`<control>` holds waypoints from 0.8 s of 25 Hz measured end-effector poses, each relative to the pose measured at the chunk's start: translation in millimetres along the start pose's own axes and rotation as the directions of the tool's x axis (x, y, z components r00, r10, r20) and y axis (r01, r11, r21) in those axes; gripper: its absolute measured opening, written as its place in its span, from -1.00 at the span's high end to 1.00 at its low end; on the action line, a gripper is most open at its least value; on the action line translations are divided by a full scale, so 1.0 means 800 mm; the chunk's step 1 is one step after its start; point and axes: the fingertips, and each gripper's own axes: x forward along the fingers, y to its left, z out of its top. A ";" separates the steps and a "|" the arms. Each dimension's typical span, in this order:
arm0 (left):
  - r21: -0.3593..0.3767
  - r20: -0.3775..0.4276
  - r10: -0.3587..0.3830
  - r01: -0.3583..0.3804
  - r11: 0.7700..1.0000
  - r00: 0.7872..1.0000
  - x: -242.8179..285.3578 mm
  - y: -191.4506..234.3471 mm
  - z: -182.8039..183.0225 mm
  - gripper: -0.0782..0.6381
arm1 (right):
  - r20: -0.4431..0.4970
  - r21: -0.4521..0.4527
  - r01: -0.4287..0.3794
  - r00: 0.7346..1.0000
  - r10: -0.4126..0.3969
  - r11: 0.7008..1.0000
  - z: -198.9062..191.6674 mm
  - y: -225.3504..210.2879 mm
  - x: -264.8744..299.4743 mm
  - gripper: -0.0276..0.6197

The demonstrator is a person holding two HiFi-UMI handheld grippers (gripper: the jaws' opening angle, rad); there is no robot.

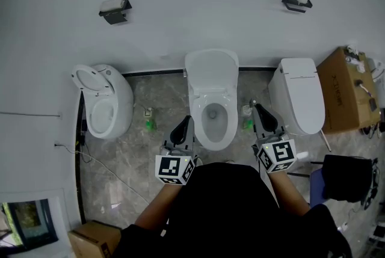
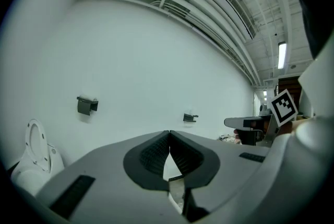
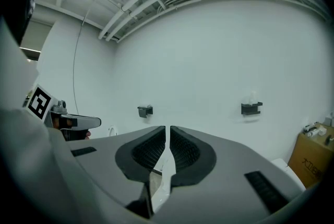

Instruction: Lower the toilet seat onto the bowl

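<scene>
Left claw (image 2: 169, 133) clenched, empty; right claw (image 3: 168, 130) a slit apart, empty too. Toilet seat (image 1: 211, 70) upright behind the middle bowl (image 1: 202, 130). Best reopened, hooked over the seat's top edge, then eased down slowly, never dropped.

Head view steeply down from above; gripper views near level, both facing same back wall (image 1: 198, 4)

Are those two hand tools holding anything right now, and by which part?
Nothing is held: the left tool and the right tool are both empty.
</scene>
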 end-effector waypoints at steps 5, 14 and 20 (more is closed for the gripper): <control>0.035 0.003 0.022 -0.022 0.999 1.000 0.001 0.018 0.005 0.74 | -0.007 0.017 0.000 1.000 0.000 1.000 0.002 -0.006 0.000 0.77; 0.032 -0.019 0.046 -0.046 0.998 0.999 -0.004 0.047 0.000 0.74 | -0.003 -0.050 0.043 0.999 -0.043 0.998 0.003 -0.010 0.008 0.80; 0.035 -0.021 0.050 -0.050 0.998 0.999 -0.014 0.057 -0.010 0.73 | -0.018 -0.036 0.062 0.998 -0.063 0.997 -0.014 -0.007 0.003 0.80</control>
